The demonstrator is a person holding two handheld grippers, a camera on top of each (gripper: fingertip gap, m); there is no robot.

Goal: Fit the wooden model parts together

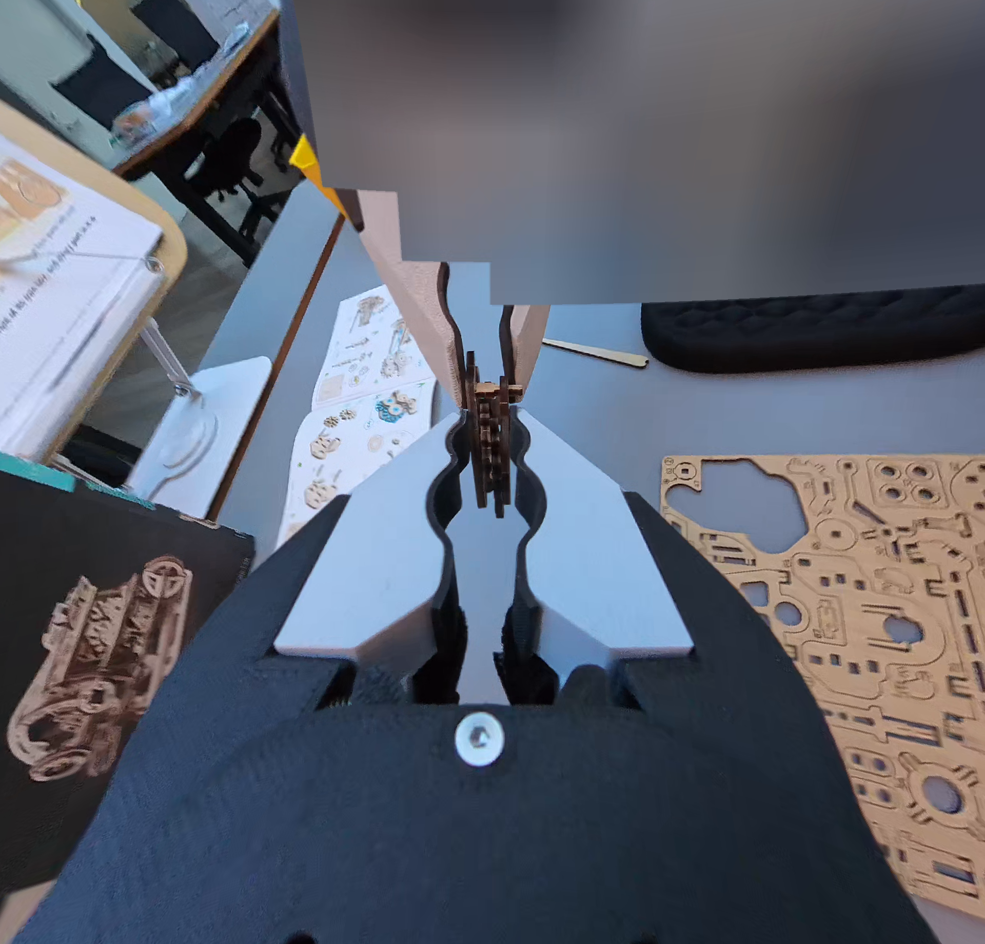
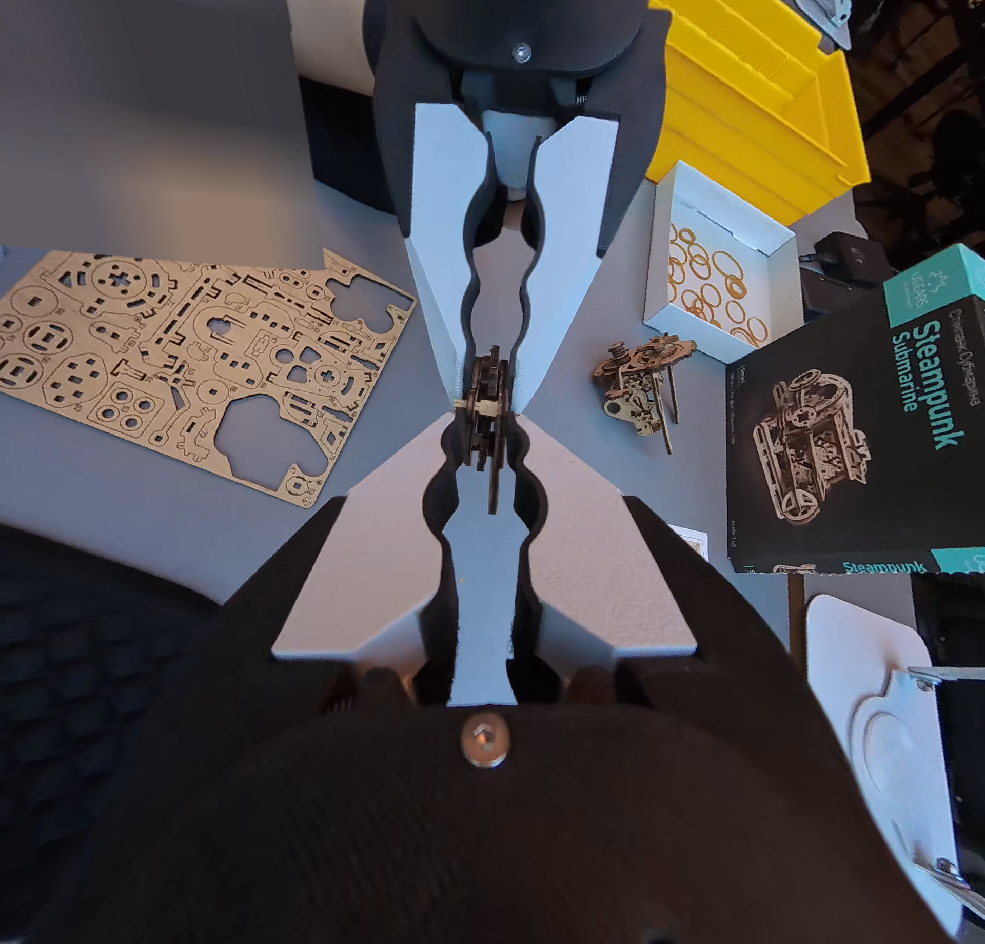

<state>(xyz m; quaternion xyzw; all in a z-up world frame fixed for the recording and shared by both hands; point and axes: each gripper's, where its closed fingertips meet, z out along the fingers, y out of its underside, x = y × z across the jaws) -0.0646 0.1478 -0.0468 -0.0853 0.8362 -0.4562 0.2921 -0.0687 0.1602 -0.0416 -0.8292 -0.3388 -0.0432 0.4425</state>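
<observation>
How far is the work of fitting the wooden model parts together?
Done: a partly built brown wooden gear mechanism stands on the grey table. In hand: left gripper and right gripper, tip to tip, both clamp a small dark wooden gear stack. Left: the pale plywood parts sheet still holds many uncut pieces.

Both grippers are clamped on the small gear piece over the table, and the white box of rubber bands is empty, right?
Not quite. The white box holds many rubber bands, as the right wrist view shows. Both the left gripper and right gripper do clamp the gear piece.
</observation>
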